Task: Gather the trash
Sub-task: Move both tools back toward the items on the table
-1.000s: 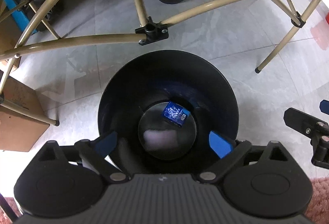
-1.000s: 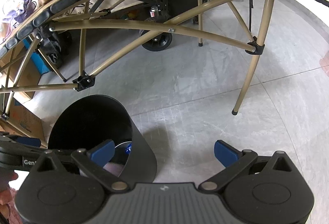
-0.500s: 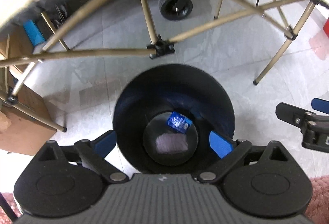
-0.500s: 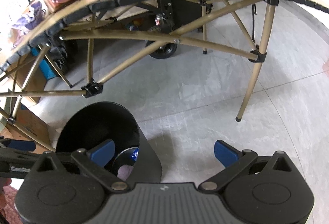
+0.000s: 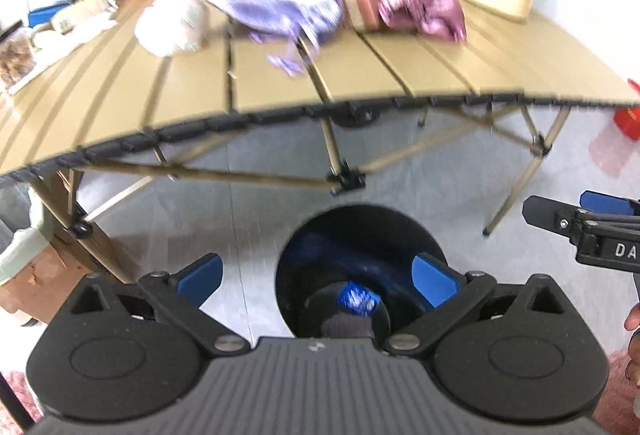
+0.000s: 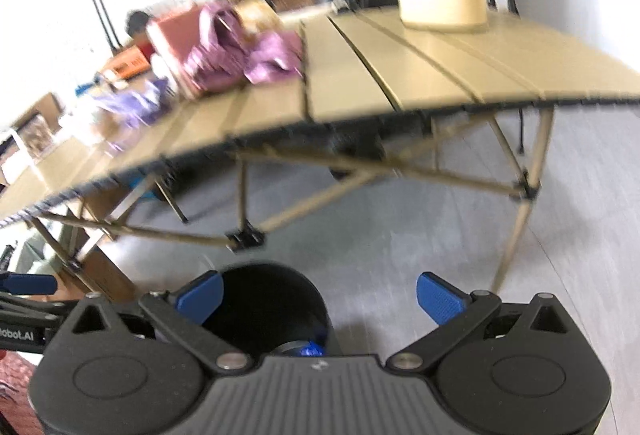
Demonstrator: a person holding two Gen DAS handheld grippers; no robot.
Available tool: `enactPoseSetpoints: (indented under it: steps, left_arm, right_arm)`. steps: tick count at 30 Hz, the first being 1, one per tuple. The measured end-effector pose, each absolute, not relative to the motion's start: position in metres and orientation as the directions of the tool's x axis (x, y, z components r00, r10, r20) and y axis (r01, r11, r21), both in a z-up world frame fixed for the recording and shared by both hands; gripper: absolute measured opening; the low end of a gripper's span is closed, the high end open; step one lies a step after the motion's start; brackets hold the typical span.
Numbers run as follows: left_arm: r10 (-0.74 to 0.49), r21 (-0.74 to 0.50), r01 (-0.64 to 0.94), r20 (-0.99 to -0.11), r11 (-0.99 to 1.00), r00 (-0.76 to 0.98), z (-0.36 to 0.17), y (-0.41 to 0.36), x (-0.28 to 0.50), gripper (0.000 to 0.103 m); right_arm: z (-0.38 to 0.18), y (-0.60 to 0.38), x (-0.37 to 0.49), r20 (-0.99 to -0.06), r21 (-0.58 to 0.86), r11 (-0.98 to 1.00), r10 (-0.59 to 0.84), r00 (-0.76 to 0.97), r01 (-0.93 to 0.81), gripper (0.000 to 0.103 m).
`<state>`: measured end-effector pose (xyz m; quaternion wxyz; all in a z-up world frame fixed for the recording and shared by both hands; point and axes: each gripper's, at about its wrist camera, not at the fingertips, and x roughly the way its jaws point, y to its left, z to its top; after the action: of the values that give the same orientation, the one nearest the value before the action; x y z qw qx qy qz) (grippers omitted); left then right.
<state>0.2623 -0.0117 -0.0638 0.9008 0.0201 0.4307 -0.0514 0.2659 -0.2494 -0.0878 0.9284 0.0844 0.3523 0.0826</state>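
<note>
Black and open-topped, the bin stands on the grey floor just in front of the table, and it is the landmark for everything here. In the left wrist view the left gripper hangs above the bin with its blue pads spread wide and nothing between them; a blue wrapper and a grey scrap lie at the bin's bottom. The trash yet to collect looks to be up beyond the bin on the tabletop: a purple wrapper, its long axis running roughly across the view, and a crumpled pink one to its right. The right gripper shows at the bin's right, off to the side. In the right wrist view that gripper is likewise wide and empty, with the bin below its left pad and the pink wrapper far above. Both views are blurred. I judge the left gripper nearer the purple wrapper, the right nearer the pink one. Against half a second ago, both cameras have tilted up: the tabletop, then barely seen, now fills the upper frame, and the bin sits lower and smaller.
</note>
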Motion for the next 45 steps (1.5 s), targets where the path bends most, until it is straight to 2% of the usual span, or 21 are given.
enactPoseSetpoints:
  steps: [7, 19, 30, 37, 45]
  left_arm:
    - [-0.062, -0.027, 0.061, -0.692, 0.998, 0.719, -0.031, 0.017, 0.26, 0.103]
    - [-0.013, -0.078, -0.039, -0.579, 0.996, 0.815, 0.009, 0.067, 0.276, 0.103]
    - [0.02, -0.122, -0.1, -0.534, 0.987, 0.845, 0.015, 0.097, 0.304, 0.103]
    - [0.035, -0.151, -0.134, -0.524, 0.98, 0.851, 0.013, 0.113, 0.323, 0.103]
    - [0.017, -0.189, -0.134, -0.517, 0.973, 0.856, 0.011, 0.116, 0.351, 0.103]
  right_arm:
    - [-0.048, -0.231, 0.269, -0.53, 0.179, 0.97, 0.234, 0.815, -0.163, 0.103]
    - [-0.013, -0.204, 0.323, -0.43, 0.132, 0.971, 0.237, 0.871, -0.199, 0.103]
    - [-0.018, -0.179, 0.391, -0.452, 0.013, 0.989, 0.14, 0.881, -0.15, 0.103]
    - [-0.029, -0.172, 0.426, -0.473, 0.007, 0.993, 0.107, 0.875, -0.117, 0.103]
    - [-0.041, -0.176, 0.463, -0.518, 0.065, 0.995, 0.098, 0.85, -0.075, 0.103]
